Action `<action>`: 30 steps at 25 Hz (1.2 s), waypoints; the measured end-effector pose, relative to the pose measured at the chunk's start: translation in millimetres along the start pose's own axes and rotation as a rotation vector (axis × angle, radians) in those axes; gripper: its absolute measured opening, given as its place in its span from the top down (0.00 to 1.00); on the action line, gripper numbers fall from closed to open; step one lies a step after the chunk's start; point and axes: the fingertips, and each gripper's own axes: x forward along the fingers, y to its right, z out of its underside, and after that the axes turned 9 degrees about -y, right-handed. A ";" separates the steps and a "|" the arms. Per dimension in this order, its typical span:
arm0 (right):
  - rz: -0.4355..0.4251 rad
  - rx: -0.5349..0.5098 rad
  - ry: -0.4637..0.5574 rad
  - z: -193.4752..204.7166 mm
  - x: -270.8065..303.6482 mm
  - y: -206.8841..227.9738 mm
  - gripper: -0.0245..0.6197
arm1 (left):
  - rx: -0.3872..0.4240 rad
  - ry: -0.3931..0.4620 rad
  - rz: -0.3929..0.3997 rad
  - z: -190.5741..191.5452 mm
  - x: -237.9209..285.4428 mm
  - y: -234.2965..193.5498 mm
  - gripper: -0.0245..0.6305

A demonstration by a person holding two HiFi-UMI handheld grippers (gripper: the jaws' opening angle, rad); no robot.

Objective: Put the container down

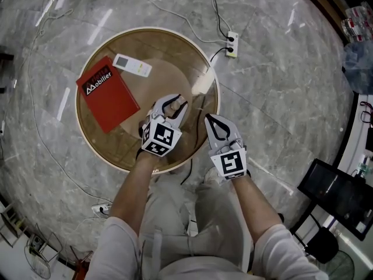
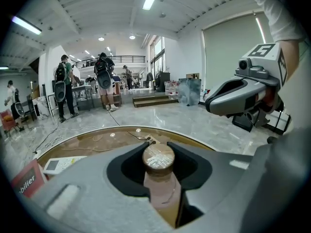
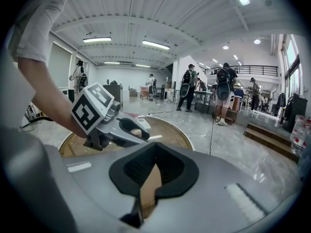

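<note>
My left gripper [image 1: 173, 102] is shut on a small brownish container [image 2: 158, 158] with a round pale lid. The container sits upright in the hollow of the black pads, over the near right part of the round brown table [image 1: 169, 54]. In the head view only a sliver of it shows between the fingers. My right gripper [image 1: 212, 121] hovers just right of the left one, over the table's near right rim. Its jaws are together with nothing between them, and only the table shows through the thin slit. The left gripper [image 3: 138, 129] also shows in the right gripper view.
A red book [image 1: 108, 95] and a white remote [image 1: 132, 65] lie on the table's left half. A power strip [image 1: 232, 44] and cables lie on the marble floor beyond the table. A dark monitor [image 1: 337, 192] stands at the right. People stand far off in the hall.
</note>
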 end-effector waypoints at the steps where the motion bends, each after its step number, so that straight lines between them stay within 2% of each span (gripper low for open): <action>1: 0.000 0.000 0.002 -0.7 0.4 0.2 0.95 | -0.002 0.003 0.000 -0.1 -0.1 -0.2 0.78; 20: -0.005 -0.005 0.016 -4.8 0.2 1.6 0.95 | -0.006 0.010 0.004 2.0 -0.2 0.1 0.77; 23: -0.007 -0.005 0.020 -4.3 -0.2 2.5 0.95 | -0.013 0.016 0.009 3.6 -0.9 2.3 0.65; 30: -0.009 -0.009 0.024 -3.2 -0.5 3.6 0.95 | -0.026 0.033 -0.009 5.6 -6.7 1.0 0.62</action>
